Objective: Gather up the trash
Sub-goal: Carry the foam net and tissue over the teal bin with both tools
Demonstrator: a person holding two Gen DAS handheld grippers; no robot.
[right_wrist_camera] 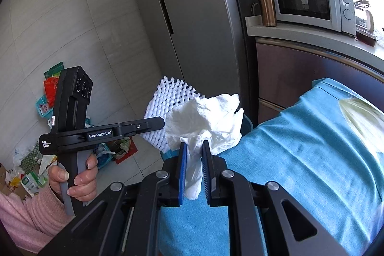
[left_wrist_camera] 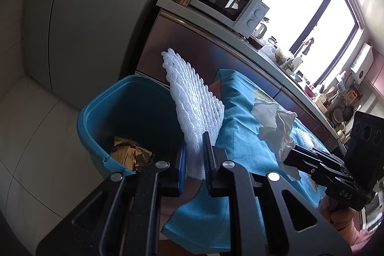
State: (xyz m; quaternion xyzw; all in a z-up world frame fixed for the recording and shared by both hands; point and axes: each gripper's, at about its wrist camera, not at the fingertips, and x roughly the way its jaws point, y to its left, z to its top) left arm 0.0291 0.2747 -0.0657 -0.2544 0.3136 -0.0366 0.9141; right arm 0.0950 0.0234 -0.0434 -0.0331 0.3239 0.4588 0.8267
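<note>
Foam net (left_wrist_camera: 194, 109) sits clamped in the left tongs (left_wrist_camera: 195, 167) over the blue bin (left_wrist_camera: 134, 97) off the desk's (left_wrist_camera: 242, 136) left edge; right tongs (right_wrist_camera: 194, 172) grip crumpled tissue (right_wrist_camera: 204, 121); best centre each above the bin's mouth before releasing.

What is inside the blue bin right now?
The blue bin holds crumpled brown and gold wrapper scraps at the bottom. The left gripper and its foam net hide the right side.
</note>
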